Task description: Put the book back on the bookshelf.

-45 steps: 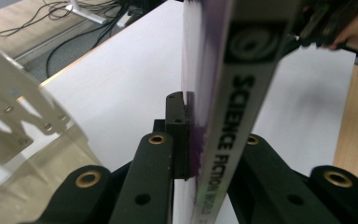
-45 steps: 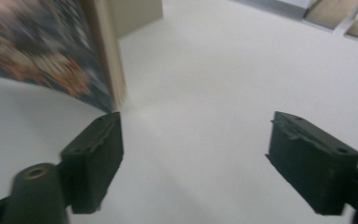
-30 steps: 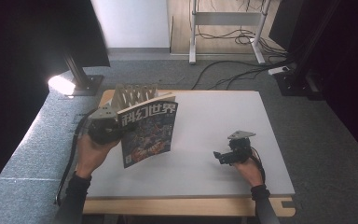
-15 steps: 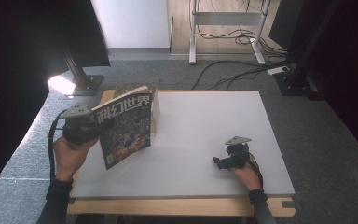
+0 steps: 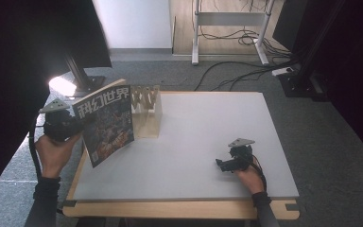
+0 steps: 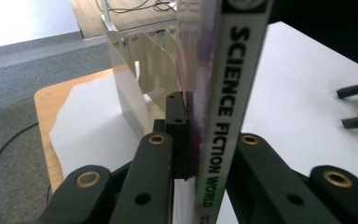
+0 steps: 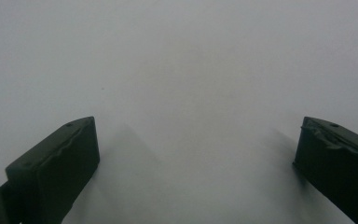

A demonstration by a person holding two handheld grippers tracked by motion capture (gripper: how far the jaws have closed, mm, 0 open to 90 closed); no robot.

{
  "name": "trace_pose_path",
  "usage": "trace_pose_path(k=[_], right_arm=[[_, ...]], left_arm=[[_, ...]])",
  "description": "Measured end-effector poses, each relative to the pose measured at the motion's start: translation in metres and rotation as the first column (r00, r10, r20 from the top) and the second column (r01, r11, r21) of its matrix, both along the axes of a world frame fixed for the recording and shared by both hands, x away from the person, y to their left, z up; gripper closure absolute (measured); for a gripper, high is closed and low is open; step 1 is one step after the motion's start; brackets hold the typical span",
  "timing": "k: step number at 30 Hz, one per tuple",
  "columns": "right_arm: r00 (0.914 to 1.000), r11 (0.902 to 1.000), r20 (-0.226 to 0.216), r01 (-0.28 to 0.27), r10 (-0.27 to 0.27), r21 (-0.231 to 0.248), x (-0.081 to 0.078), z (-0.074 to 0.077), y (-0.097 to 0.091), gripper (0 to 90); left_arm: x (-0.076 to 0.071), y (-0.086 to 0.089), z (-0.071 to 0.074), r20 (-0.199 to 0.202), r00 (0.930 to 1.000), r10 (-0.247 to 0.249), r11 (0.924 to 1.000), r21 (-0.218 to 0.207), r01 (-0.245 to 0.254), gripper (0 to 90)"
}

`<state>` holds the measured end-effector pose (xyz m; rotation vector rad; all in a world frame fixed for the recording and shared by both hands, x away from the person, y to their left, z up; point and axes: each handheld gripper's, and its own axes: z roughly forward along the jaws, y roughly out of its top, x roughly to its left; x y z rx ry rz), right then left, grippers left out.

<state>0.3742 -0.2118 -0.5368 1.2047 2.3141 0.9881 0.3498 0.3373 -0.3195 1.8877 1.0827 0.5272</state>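
A magazine point(image 5: 106, 125) with a colourful cover and a spine reading "Science Fiction World" point(image 6: 228, 93) is held upright above the table's left edge. My left gripper point(image 5: 79, 126) is shut on its spine edge; in the left gripper view the jaws point(image 6: 209, 140) clamp it from both sides. Just right of the magazine, a wooden slotted rack point(image 5: 147, 111) point(image 6: 140, 70) stands at the table's back left. My right gripper point(image 5: 223, 164) rests low on the white table point(image 5: 208, 123) near the front right, open, with nothing but bare tabletop between its jaws point(image 7: 196, 158).
A bright lamp point(image 5: 61, 87) on a black stand sits on the floor past the table's left corner. Cables and a metal desk frame point(image 5: 231, 19) lie behind the table. A dark screen fills the far left. The wooden table edge point(image 5: 179, 208) runs along the front.
My left gripper has carried the magazine leftward and back, out over the table's left edge, uncovering the wooden rack. The right gripper has stayed almost in place.
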Motion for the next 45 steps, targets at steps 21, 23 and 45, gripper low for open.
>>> trace_pose_path(k=[21,23,45], right_arm=[[1.0,1.0,0.0,0.0,0.0,0.004,0.0,0.0,0.0,0.0],[1.0,1.0,0.0,0.0,0.0,0.004,0.0,0.0,0.0,0.0],[1.0,1.0,-0.001,-0.002,0.002,0.004,0.0,0.0,0.0,0.0]], left_arm=[[0.057,-0.009,-0.012,-0.037,0.9945,0.098,0.9946,-0.032,-0.099,82.9],[0.057,-0.009,-0.011,-0.036,0.9947,0.096,0.9947,-0.032,-0.097,82.8],[0.076,-0.028,-0.017,0.017,0.9923,0.123,0.9911,-0.053,-0.122,82.8]])
